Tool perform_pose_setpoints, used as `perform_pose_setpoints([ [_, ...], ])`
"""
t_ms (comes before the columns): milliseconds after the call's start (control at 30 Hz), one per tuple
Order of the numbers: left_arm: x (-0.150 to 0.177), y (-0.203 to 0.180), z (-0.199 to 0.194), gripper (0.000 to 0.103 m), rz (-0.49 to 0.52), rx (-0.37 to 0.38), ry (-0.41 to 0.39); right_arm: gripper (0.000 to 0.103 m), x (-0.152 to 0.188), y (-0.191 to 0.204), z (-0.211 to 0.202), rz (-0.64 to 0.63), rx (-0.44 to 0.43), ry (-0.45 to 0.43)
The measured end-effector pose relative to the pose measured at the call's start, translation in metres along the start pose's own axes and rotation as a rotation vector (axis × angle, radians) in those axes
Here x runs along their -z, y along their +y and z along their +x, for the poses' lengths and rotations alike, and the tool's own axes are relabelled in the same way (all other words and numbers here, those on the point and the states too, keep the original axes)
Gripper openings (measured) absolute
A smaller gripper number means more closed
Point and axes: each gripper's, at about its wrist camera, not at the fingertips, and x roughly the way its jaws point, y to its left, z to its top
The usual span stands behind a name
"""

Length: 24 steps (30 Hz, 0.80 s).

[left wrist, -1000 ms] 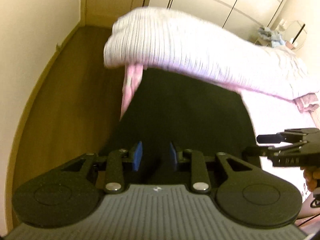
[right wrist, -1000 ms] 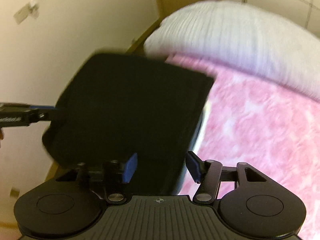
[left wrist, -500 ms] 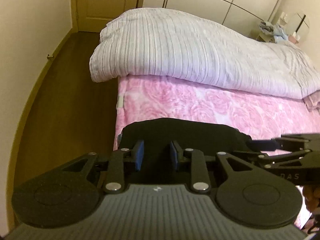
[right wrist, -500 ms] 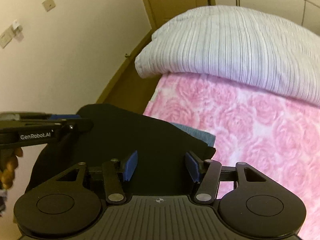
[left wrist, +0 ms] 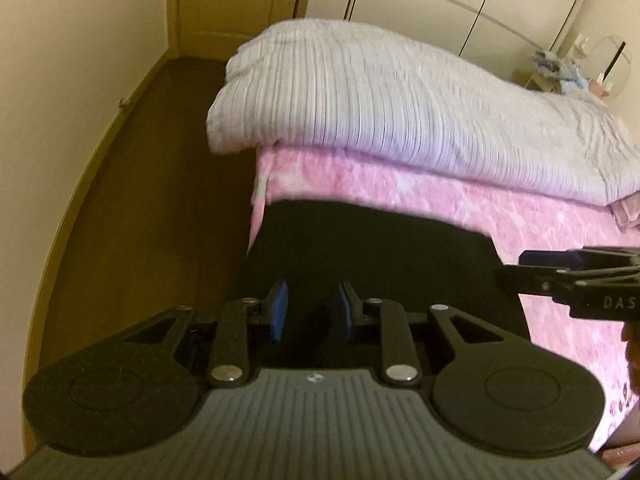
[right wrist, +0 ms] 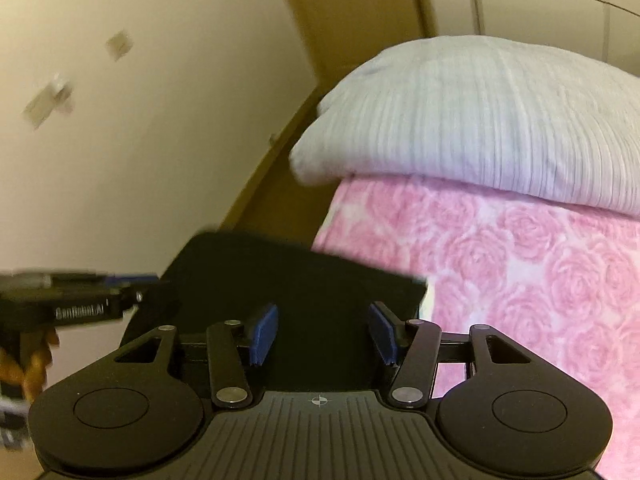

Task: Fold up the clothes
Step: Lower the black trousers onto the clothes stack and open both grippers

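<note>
The blue-padded fingers (left wrist: 280, 310) of the left gripper (left wrist: 310, 308) stood narrowly apart with black cloth between them, though whether the pads pressed it could not be told. The fingers (right wrist: 264, 332) of the right gripper (right wrist: 323, 332) were spread wide on either side of the same cloth, their pads clear of it.

The black garment (left wrist: 372, 252) lay at the near corner of the bed (left wrist: 540, 240), its long axis running across the left wrist view, from the bed's edge on the left toward the right gripper at the right of the frame. Its far edge was straight and faced the duvet (left wrist: 400, 96).

Only the left wrist view showed the garment's full width, the dark wooden floor (left wrist: 160, 200), the door (left wrist: 236, 0) and the wardrobe doors (left wrist: 460, 4) beyond the bed (a small cluttered stand in the far corner was too blurred to make out). Only the right wrist view showed the left gripper from the side at the garment's left corner (right wrist: 172, 284), the person's hand (right wrist: 28, 364) beneath it, and the rose pattern of the pink bedspread (right wrist: 520, 272). The pale ribbed duvet was heaped across the far part of the bed.
</note>
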Motion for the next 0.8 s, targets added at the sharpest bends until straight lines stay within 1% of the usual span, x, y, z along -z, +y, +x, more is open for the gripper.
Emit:
perform_pose_setpoints([
  [100,0.023,-0.004,-0.012,0.022,-0.026,-0.005,0.037,0.055,0.023,0.019,-0.014,-0.068,0.015,0.054],
  [167,0.037,-0.007,-0.016,0.023,-0.034,-0.009,0.062,0.055,0.039,0.027,-0.015,-0.072,0.006,0.075],
  [233,0.046,-0.009,-0.011,0.023,-0.032,-0.026,0.088,0.055,0.051,0.031,-0.007,-0.065,-0.007,0.097],
  [300,0.052,-0.011,-0.004,0.023,-0.040,-0.062,0.111,0.055,0.061,0.033,0.008,-0.067,0.011,0.130],
  [367,0.055,-0.016,-0.007,0.023,-0.042,-0.081,0.103,0.055,0.069,0.034,0.019,-0.073,0.034,0.155],
  [400,0.055,-0.018,-0.011,0.023,-0.044,-0.086,0.095,0.055,0.070,0.034,0.017,-0.064,0.038,0.148],
  [500,0.058,-0.028,-0.027,0.031,-0.033,-0.098,0.064,0.055,0.071,0.037,0.003,-0.052,0.041,0.113],
  [600,0.060,-0.040,-0.042,0.034,-0.008,-0.131,0.041,0.055,0.073,0.039,-0.013,-0.028,0.048,0.095],
  [633,0.063,-0.044,-0.047,0.037,-0.001,-0.142,0.038,0.055,0.075,0.040,-0.018,-0.019,0.050,0.091],
  [800,0.078,-0.064,-0.068,0.041,0.030,-0.193,0.030,0.055,0.089,0.051,-0.038,-0.015,0.048,0.086],
])
